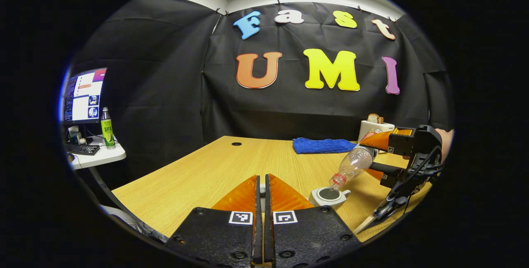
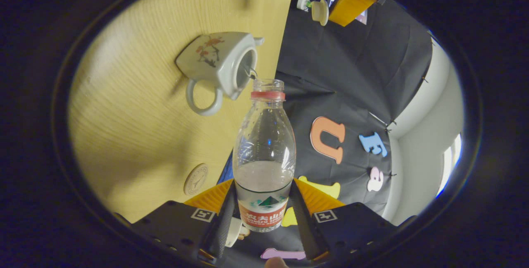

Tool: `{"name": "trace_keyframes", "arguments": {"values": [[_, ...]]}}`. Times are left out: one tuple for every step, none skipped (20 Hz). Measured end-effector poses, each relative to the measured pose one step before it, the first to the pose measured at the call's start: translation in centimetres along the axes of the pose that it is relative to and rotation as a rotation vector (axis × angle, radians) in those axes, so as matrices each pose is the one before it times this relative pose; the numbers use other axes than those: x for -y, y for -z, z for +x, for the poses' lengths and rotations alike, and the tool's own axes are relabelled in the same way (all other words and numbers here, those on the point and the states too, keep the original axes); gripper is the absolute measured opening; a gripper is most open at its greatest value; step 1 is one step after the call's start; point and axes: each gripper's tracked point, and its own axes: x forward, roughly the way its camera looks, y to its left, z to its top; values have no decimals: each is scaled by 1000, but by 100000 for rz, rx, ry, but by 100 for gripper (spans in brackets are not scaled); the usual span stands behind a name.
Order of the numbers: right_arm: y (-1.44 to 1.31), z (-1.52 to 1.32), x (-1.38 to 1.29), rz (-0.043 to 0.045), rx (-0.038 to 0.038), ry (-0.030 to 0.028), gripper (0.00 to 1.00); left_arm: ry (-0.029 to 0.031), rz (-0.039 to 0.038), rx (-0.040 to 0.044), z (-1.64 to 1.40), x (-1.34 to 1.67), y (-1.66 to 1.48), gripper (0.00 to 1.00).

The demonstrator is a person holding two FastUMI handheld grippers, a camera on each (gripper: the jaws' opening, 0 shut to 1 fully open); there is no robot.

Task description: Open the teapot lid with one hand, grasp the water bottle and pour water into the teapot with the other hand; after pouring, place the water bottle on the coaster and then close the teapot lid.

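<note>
Towel (image 1: 323, 145) behind teapot (image 1: 329, 196), coaster (image 2: 196, 179) nearby

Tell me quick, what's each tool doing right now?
Left tool: closed, pinching something small and pale; what it is cannot be told.
Right tool: closed on the water bottle, tipped over the teapot.

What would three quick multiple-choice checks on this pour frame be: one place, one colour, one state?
1. Where is the water bottle's mouth?
A. over the open teapot
B. over the blue cloth
C. on the coaster

2. What colour is the ring at the bottle's neck?
A. green
B. red
C. white

3. What is the right gripper doing?
A. open, holding nothing
B. shut on the teapot's handle
C. shut on the bottle

Answers: 1 A, the tilted neck sits at the teapot's opening; 2 B, a red band circles the neck; 3 C, both fingers press the bottle's sides.
</note>
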Motion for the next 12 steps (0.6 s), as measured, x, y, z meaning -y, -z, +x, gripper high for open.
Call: {"name": "trace_keyframes", "arguments": {"values": [[41,107,20,-767,120,364,72,52,-110,141,21,19,-64,4],[37,9,120,-935,-52,350,72,155,-66,79,-17,-14,-1,4],[-110,88,48,-851,221,374,71,12,19,123,-11,-57,-54,4],[46,45,79,-866,84,455,72,34,30,66,-28,35,-8,4],[88,52,93,-1002,237,697,72,37,-40,20,16,76,-12,4],[37,70,125,-526,31,324,72,-9,-70,-20,55,11,28,4],[98,-123,12,-1089,189,315,71,-63,-26,-47,-84,-70,21,4],[-72,-75,21,-1146,157,323,71,3,-41,-10,-26,-29,-17,4],[-20,151,150,-1539,170,402,71,107,-89,26,-67,58,-46,4],[-22,182,1,-1056,158,357,71,49,58,-8,28,41,-35,4],[58,-12,15,-810,-43,100,71,66,139,-62,38,-4,61,4],[31,31,82,-641,137,157,72,-122,-50,-94,-44,-112,-28,4]]}}
